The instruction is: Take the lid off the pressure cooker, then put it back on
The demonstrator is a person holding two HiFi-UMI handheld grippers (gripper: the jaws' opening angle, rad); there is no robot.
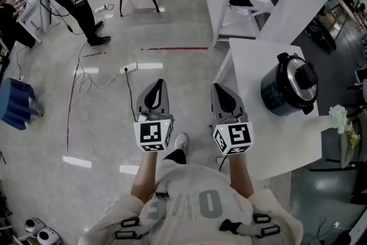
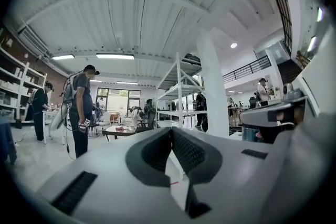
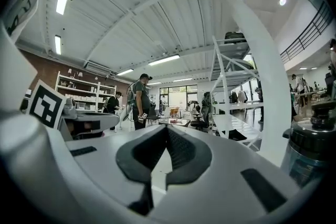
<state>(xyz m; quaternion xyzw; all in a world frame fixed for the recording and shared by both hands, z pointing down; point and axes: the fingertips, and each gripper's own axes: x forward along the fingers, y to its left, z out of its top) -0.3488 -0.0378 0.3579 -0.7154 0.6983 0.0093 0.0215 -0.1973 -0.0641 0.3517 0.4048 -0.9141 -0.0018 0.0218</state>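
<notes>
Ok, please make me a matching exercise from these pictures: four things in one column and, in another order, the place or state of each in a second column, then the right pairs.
Column A
1. pressure cooker
2. lid
3. left gripper
4. power strip

Column B
a. lies on the floor
b. stands on the white table
c. shut and empty, held over the floor
d. sits on top of the pressure cooker

Pairs: 1-b, 2-d, 3-c, 4-a
</notes>
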